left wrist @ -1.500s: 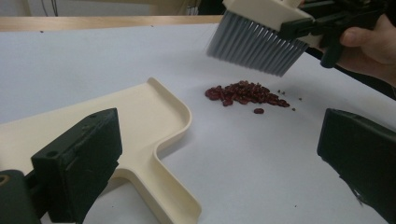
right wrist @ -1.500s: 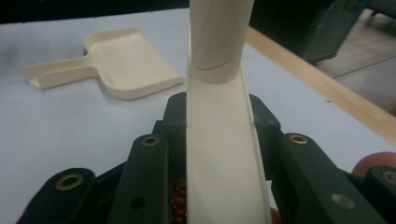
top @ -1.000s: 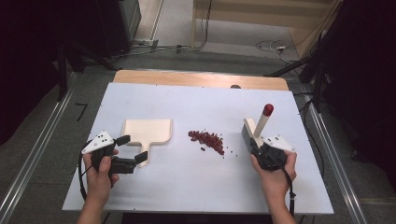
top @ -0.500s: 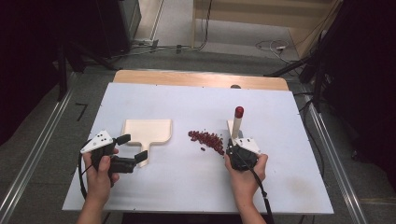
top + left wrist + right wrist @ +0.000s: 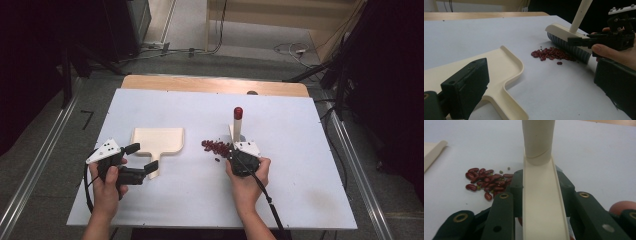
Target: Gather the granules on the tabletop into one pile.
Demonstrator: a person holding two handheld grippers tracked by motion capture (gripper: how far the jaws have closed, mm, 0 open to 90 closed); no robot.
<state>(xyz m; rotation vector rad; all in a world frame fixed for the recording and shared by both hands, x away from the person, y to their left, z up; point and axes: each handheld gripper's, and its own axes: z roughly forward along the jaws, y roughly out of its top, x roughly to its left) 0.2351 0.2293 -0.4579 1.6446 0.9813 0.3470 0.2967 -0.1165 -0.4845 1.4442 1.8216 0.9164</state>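
Note:
A small pile of red beans (image 5: 216,147) lies mid-table. To its left rests a cream dustpan (image 5: 157,140), handle toward me. My left gripper (image 5: 142,156) stands open, its jaws astride the dustpan's handle without pressing it; in the left gripper view the dustpan (image 5: 499,65) runs past the left jaw. My right gripper (image 5: 236,148) is shut on a cream brush (image 5: 237,125) with a red-tipped upright handle. The brush head sits just right of the beans (image 5: 551,53), bristles down. In the right gripper view the brush (image 5: 541,195) runs between the jaws, with the beans (image 5: 487,183) to the left.
The white tabletop (image 5: 300,190) has a wooden strip (image 5: 210,84) along its far edge. Metal rails (image 5: 350,160) flank both sides. A black cable (image 5: 270,205) trails from the right gripper toward me.
My right gripper carried the brush leftwards across the table until it stood at the right edge of the bean pile. The left gripper and the dustpan stayed put.

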